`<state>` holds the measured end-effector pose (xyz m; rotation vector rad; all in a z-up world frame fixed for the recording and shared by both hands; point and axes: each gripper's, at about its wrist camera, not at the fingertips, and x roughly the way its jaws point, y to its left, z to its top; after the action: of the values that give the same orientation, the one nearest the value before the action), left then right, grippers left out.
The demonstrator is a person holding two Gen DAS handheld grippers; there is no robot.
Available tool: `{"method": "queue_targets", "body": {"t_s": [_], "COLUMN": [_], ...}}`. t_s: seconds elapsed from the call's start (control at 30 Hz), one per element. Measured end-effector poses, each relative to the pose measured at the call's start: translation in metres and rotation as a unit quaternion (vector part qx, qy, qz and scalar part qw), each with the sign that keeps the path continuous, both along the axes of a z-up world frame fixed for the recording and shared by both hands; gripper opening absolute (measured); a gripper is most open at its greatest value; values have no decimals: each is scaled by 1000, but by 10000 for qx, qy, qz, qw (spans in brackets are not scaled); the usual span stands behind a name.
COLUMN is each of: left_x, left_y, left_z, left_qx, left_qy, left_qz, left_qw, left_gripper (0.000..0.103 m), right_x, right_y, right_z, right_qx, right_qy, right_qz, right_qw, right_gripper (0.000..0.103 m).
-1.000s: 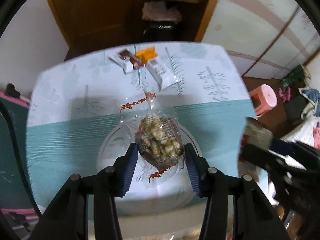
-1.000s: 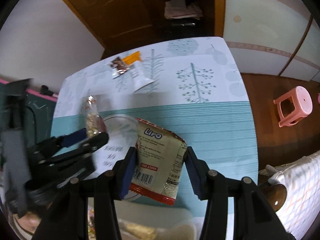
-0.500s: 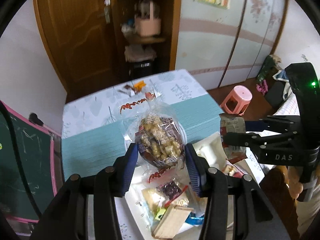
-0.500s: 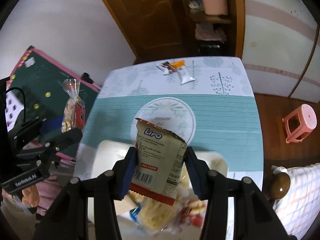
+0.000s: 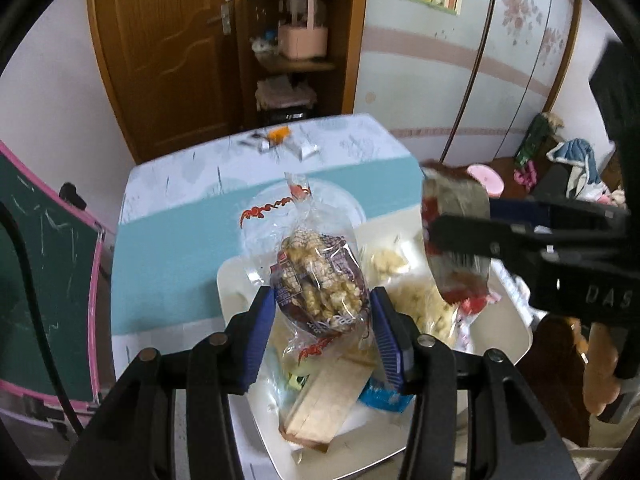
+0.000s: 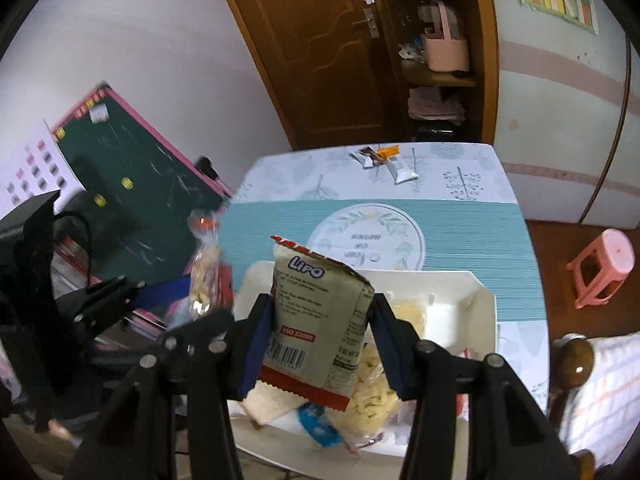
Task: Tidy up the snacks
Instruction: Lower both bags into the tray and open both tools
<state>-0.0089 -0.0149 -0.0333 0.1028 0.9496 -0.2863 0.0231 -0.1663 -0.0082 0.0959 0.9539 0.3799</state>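
My left gripper (image 5: 322,330) is shut on a clear bag of puffed-grain snacks (image 5: 318,280) and holds it above a white tray (image 5: 508,344) of snacks. My right gripper (image 6: 322,340) is shut on a grey Lipo packet (image 6: 316,320) with red edges, also above the white tray (image 6: 476,312). The Lipo packet shows in the left wrist view (image 5: 456,240) at the right. The clear bag shows in the right wrist view (image 6: 206,268) at the left. The tray holds several snack packets, among them a tan wafer pack (image 5: 324,404) and a yellow crisps bag (image 6: 374,396).
A round plate (image 6: 368,236) sits on the teal runner beyond the tray. Three small packets (image 6: 384,162) lie at the table's far end. A green chalkboard (image 6: 120,208) stands left of the table; a pink stool (image 6: 604,268) stands on the floor at the right.
Both grippers have drawn back and up from over the round plate, each still holding its packet. The white tray has come into view beneath them.
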Motion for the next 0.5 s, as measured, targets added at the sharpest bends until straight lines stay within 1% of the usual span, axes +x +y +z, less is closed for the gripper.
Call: {"method": "queue_targets", "body": {"t_s": [0.13, 0.17, 0.2, 0.27, 0.3, 0.33, 0.37, 0.43, 0.5], "left_x": [-3, -3, -4, -5, -7, -8, -7, -6, -6], "left_y": [0, 0, 0, -1, -1, -2, -3, -4, -3], "left_z": [-14, -14, -15, -14, -13, -12, -11, -13, -14], "left_qx": [78, 103, 164, 247, 259, 265, 266, 206, 154], "left_qy": [85, 69, 43, -54, -130, -146, -125, -31, 44], "left_qz": [61, 80, 106, 162, 166, 144, 120, 71, 83], "left_qw": [9999, 9999, 9998, 9995, 9994, 9994, 9995, 9998, 9998], "left_gripper": [49, 56, 74, 95, 96, 96, 96, 96, 96], "right_x": [6, 8, 9, 11, 12, 12, 12, 11, 10], "right_y": [9, 11, 14, 18, 19, 20, 21, 21, 20], "right_z": [-13, -17, -20, -26, -29, -31, -32, -34, -34], "right_qx": [-41, -96, -160, -326, -381, -443, -451, -441, -418], "right_qy": [196, 226, 254, 306, 313, 358, 374, 381, 395], "right_qz": [67, 68, 73, 43, 23, 2, 1, -12, -42], "right_qw": [9998, 9997, 9995, 9990, 9988, 9984, 9983, 9983, 9983], "right_gripper": [52, 54, 55, 57, 58, 62, 67, 71, 72]}}
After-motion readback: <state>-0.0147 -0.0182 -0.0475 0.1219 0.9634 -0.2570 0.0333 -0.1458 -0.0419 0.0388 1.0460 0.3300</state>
